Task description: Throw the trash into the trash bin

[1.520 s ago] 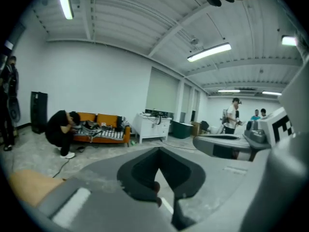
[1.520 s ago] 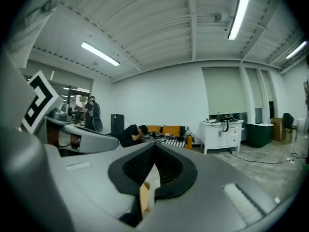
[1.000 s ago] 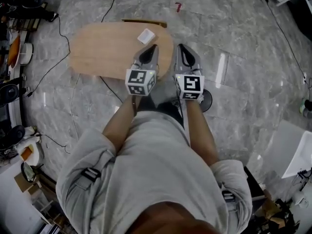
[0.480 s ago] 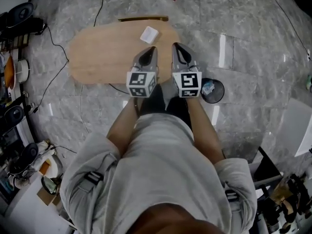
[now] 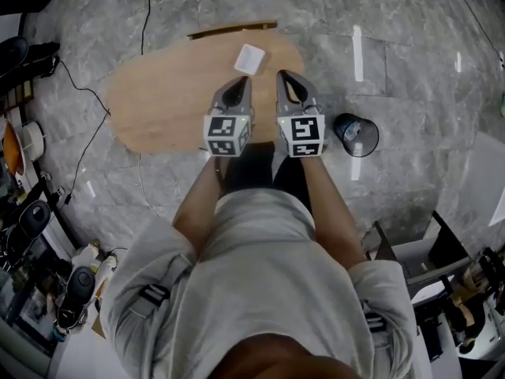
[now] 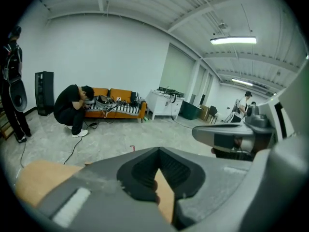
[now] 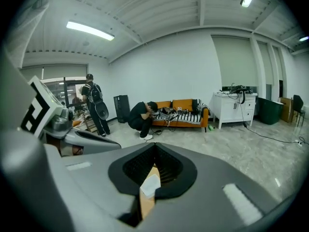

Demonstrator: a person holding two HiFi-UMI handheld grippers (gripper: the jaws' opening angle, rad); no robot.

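A flat white piece of trash [image 5: 250, 58] lies on the far right part of the oval wooden table [image 5: 173, 101]. Both grippers hang side by side over the table's near right edge, a little short of the trash. My left gripper [image 5: 247, 79] has its tips together and nothing in them. My right gripper [image 5: 282, 74] is shut and empty too. Through the hole between the right jaws the white trash [image 7: 150, 182] shows on the tabletop. The black round trash bin [image 5: 356, 135] stands on the floor right of the right gripper, with some pale scraps inside.
Black cables [image 5: 87, 129] trail over the grey marble floor left of the table. Cluttered shelves [image 5: 31, 235] line the left edge. A person crouches by an orange sofa [image 6: 113, 98] and another person [image 7: 94, 108] stands farther off. Chairs and boxes [image 5: 426, 259] stand at the right.
Both grippers have moved forward and down together toward the table, still shut. The white trash now lies closer ahead of them, and the trash bin has come out from behind the right gripper.
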